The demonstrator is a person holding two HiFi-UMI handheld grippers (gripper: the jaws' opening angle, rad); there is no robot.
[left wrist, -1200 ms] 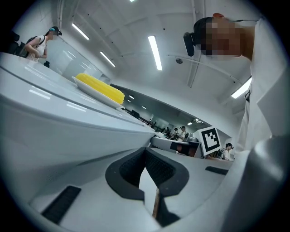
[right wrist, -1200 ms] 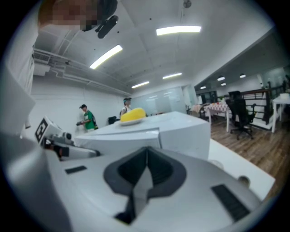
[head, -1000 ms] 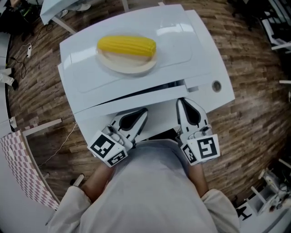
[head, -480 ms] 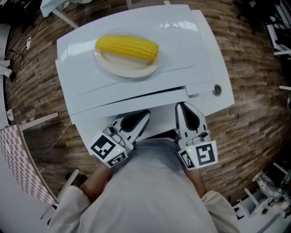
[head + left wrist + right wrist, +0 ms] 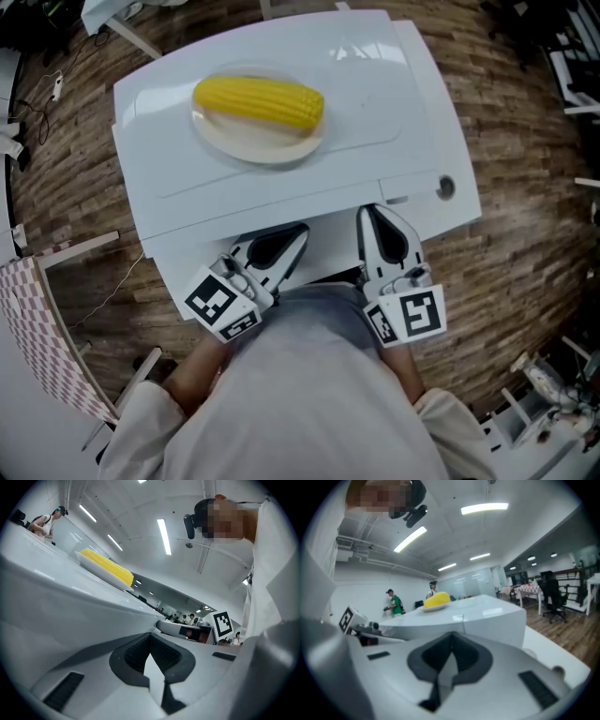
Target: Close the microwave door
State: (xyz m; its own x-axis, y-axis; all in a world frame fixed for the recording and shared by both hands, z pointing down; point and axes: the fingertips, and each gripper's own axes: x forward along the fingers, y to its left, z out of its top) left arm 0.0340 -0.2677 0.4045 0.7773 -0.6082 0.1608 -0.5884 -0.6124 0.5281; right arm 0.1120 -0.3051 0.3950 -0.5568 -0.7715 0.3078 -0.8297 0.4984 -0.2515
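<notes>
Corn cob [image 5: 259,100]: yellow, lying on a pale plate [image 5: 246,142] on top of the white microwave [image 5: 394,103].
Left gripper [image 5: 296,232]: jaws together, nothing between them, tips at the door's front.
Microwave door [image 5: 330,246]: front face below the top panel, between both grippers; a thin seam runs along its upper edge.
Right gripper [image 5: 367,212]: jaws together, empty, tips at the door near the seam.

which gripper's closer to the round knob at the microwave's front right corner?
Right. The right gripper sits just left of the round knob; the left gripper is farther left along the microwave front.
</notes>
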